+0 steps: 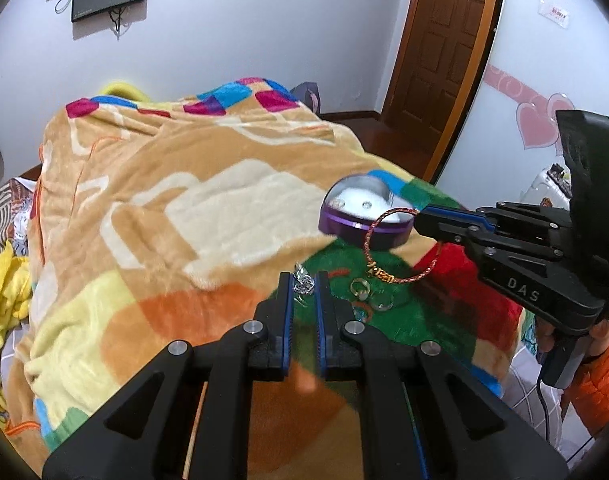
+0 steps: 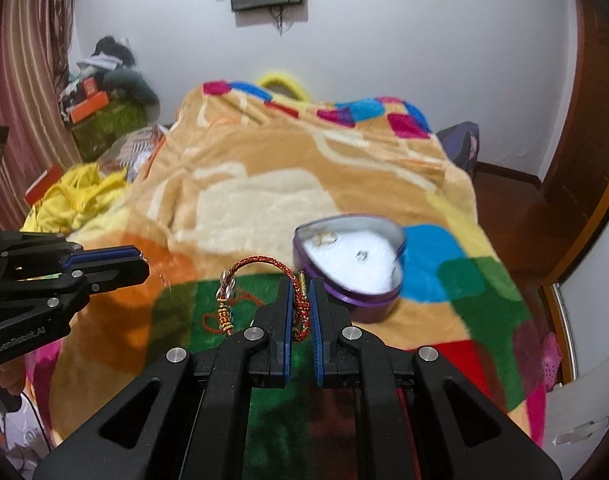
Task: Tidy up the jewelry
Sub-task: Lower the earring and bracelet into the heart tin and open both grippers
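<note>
Where patchwork blanket (image 1: 152,184) covers bed, wooden door (image 1: 444,32) behind.

A red-and-gold braided bracelet (image 2: 300,304) hangs looped above the blanket, a purple heart-shaped tin (image 2: 350,264) lies open at its two o'clock holding two small pieces, and loose rings (image 1: 370,294) lie at the bracelet's six o'clock.

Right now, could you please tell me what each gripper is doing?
Left gripper: shut on a small silver piece.
Right gripper: shut on the red braided bracelet.
</note>
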Motion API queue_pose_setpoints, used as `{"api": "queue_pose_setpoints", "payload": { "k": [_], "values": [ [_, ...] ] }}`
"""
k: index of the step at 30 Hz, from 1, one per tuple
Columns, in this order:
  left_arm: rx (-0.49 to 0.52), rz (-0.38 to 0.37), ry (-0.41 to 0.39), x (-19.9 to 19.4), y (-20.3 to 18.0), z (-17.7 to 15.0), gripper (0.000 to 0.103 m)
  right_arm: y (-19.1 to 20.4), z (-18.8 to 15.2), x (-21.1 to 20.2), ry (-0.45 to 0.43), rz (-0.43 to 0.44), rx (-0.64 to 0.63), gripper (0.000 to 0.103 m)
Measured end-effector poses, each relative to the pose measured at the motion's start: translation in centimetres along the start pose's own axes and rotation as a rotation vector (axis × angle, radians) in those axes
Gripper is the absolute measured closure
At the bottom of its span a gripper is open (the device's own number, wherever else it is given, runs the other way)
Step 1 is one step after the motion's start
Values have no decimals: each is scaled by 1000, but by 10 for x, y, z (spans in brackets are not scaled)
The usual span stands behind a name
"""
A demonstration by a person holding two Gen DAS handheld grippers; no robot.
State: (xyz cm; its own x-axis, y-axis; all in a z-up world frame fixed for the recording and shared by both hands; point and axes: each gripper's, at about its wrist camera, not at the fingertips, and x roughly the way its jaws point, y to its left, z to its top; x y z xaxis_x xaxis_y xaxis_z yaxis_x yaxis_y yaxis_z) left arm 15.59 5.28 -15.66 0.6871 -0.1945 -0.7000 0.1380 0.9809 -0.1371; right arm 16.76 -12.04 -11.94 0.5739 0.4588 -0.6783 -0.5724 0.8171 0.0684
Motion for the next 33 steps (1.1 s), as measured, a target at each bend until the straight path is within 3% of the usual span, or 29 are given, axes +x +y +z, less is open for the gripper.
{"api": "queue_pose_setpoints", "payload": {
  "k": [19,33],
  "values": [
    [50,-28,-94,8,-24,60,94,-45,25,-8,-108,-69,89,96],
    [70,-76,-49,54,-36,82,94,-63,26,33,-44,-47,114,96]
  ]
}}
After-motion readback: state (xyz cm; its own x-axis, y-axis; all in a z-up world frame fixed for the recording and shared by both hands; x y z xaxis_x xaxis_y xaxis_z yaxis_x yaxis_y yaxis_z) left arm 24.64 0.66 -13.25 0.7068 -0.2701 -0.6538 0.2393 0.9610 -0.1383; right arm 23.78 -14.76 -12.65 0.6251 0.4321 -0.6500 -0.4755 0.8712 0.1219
